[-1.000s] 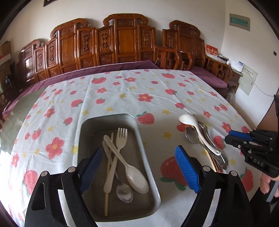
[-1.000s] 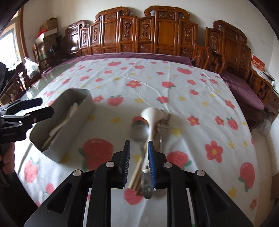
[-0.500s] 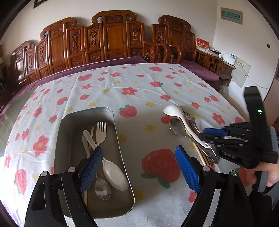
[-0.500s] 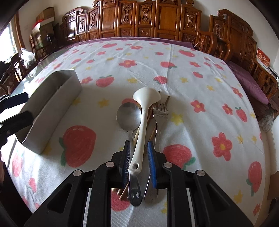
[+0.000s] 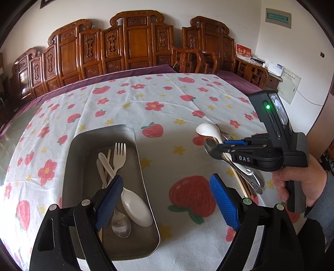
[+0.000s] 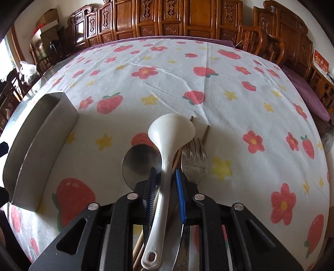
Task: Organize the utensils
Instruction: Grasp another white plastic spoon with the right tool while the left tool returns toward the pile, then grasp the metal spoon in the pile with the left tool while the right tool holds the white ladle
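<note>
One glossy white ladle [image 6: 167, 146], long-handled and round-bowled, pinched by just-closing right claw [image 6: 166, 188] beside steel tray [image 6: 31, 146]; left claw [image 5: 165, 200] wide.

A white tablecloth [image 5: 129, 98] printed with red strawberries, flowers and yellow stars covers the table. Carved wooden chairs [image 5: 137, 41] line the far wall, with purple cushions [image 5: 235, 79] below them. A red card [image 5: 243, 50] stands on a side cabinet; cardboard boxes [image 6: 49, 17] sit stacked at left.
</note>
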Motion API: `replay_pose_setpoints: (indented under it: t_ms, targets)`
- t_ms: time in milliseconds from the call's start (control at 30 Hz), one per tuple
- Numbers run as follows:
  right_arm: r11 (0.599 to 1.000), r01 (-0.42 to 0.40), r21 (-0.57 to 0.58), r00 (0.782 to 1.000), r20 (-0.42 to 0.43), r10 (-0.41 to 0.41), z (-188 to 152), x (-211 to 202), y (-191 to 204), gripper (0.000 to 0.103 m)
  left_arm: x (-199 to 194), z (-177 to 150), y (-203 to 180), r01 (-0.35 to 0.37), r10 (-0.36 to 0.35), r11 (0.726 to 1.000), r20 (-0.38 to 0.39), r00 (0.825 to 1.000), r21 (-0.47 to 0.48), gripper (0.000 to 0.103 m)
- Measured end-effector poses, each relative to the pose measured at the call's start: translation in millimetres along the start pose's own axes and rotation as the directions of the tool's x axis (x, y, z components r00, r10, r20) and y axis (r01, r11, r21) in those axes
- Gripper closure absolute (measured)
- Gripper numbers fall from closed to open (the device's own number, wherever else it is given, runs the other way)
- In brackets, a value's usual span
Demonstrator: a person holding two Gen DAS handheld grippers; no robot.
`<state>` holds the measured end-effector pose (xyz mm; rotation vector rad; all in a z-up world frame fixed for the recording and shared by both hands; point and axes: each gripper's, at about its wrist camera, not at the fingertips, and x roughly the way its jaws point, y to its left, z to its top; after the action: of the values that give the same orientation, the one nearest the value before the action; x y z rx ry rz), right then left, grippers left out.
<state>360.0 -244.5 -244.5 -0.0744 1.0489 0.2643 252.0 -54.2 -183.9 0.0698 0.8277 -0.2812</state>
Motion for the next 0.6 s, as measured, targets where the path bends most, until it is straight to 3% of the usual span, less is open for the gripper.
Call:
replay_pose_setpoints:
  t_ms: [200, 400, 600]
  targets:
    - [1.000, -0.016, 0.007, 1.000, 0.020, 0.016, -3, -10, -4, 0.093, 1, -2, -4, -0.003, 0.003, 1.000, -0.006, 1.000, 0.013, 0.022]
    - [0.999, -0.038, 0.015, 0.995, 0.089, 0.036, -11, -52, -9, 0.093, 0, -5, -12, 0.010, -0.010, 1.000, -0.019, 1.000, 0.001, 0.022]
    - [1.000, -0.025, 0.018, 0.992, 0.123, 0.023, -41, -96, -24, 0.093, -7, -10, -36, 0.001, -0.001, 1.000, -0.015, 1.000, 0.023, 0.022]
